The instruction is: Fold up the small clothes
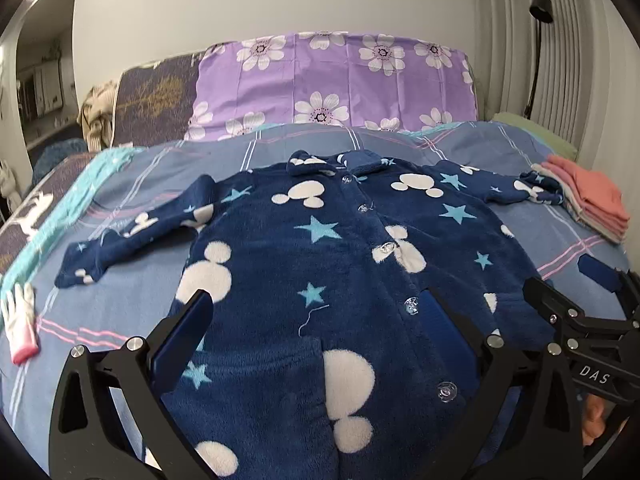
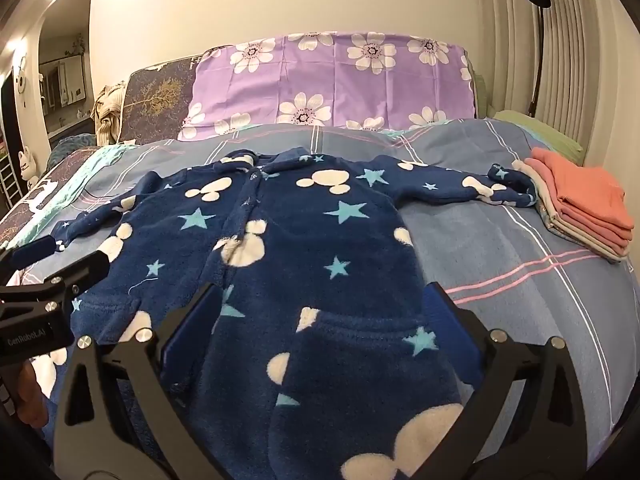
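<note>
In the left view only, a glove (image 1: 19, 322); fleece top (image 1: 320, 248) in both.

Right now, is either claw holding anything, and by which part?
Nothing is held. The left claw and right claw both stand wide open over the blue fleece onesie, with no pad pinching it.

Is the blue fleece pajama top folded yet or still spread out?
Spread out. The pajama top lies flat on the bed, buttoned, both sleeves stretched sideways.
</note>
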The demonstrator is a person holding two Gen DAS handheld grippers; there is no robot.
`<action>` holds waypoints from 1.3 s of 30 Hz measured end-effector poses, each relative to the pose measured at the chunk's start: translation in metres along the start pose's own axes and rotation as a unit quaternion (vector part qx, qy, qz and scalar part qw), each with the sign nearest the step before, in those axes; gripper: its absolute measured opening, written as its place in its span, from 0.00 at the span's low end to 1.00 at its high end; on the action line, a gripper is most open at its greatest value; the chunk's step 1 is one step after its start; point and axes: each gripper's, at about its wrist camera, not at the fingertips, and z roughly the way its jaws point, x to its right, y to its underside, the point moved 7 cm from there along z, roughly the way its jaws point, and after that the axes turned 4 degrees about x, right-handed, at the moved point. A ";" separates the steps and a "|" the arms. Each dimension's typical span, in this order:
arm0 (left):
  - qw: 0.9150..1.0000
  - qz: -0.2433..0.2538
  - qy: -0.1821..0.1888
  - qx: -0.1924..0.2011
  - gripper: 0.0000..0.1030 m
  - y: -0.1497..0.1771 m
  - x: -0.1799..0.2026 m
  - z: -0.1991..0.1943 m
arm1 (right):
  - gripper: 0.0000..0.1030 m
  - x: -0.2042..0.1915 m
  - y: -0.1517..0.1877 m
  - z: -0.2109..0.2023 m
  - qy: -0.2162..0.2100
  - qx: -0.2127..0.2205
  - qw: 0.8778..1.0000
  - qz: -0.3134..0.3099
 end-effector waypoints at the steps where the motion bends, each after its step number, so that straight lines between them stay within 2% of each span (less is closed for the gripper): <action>1: 1.000 -0.007 0.004 0.001 0.99 0.001 -0.002 -0.001 | 0.98 -0.001 -0.001 0.000 -0.001 0.001 1.000 -0.002; 5: 1.000 -0.021 0.014 0.004 0.99 0.002 -0.006 -0.003 | 0.98 -0.006 0.000 0.000 -0.004 0.000 1.000 -0.010; 11: 1.000 -0.003 0.005 0.001 0.99 0.006 -0.001 -0.002 | 0.98 -0.010 0.002 -0.001 -0.010 -0.005 1.000 -0.007; 18: 1.000 0.008 0.015 0.002 0.99 0.008 0.006 -0.004 | 0.98 -0.007 0.001 -0.002 -0.007 -0.003 1.000 -0.004; 39: 0.999 -0.012 0.039 -0.009 0.99 0.010 -0.001 0.000 | 0.98 -0.003 0.000 0.001 -0.003 -0.007 1.000 0.001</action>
